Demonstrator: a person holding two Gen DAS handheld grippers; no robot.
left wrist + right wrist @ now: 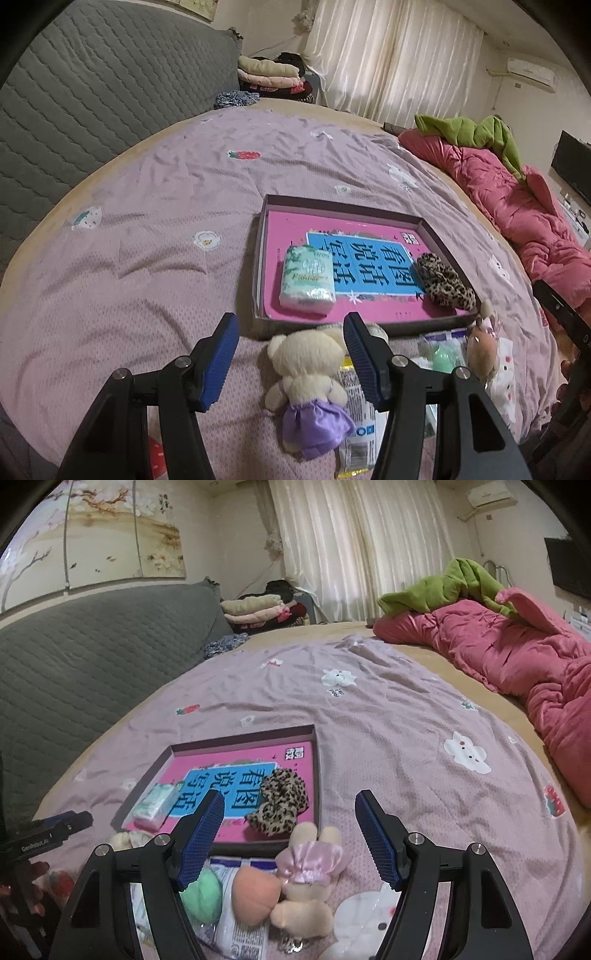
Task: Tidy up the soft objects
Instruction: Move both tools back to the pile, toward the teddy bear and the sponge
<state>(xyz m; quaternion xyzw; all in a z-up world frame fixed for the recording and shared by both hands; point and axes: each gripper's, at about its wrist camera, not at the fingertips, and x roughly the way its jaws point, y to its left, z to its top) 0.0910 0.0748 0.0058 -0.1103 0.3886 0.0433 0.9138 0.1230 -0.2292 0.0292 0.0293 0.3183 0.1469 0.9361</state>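
A cream teddy bear in a purple dress (306,391) lies on the bedspread (147,258) just outside the near edge of a shallow box (264,236), between the released, empty fingers of the left gripper (290,332). Inside the box, a tissue pack (306,278) rests near its near left corner and a leopard-print scrunchie (445,280) by its right wall. The right gripper (290,808), also spread wide and empty, hovers over a pink-bowed plush bunny (308,871), a peach ball (253,895) and a green ball (205,895).
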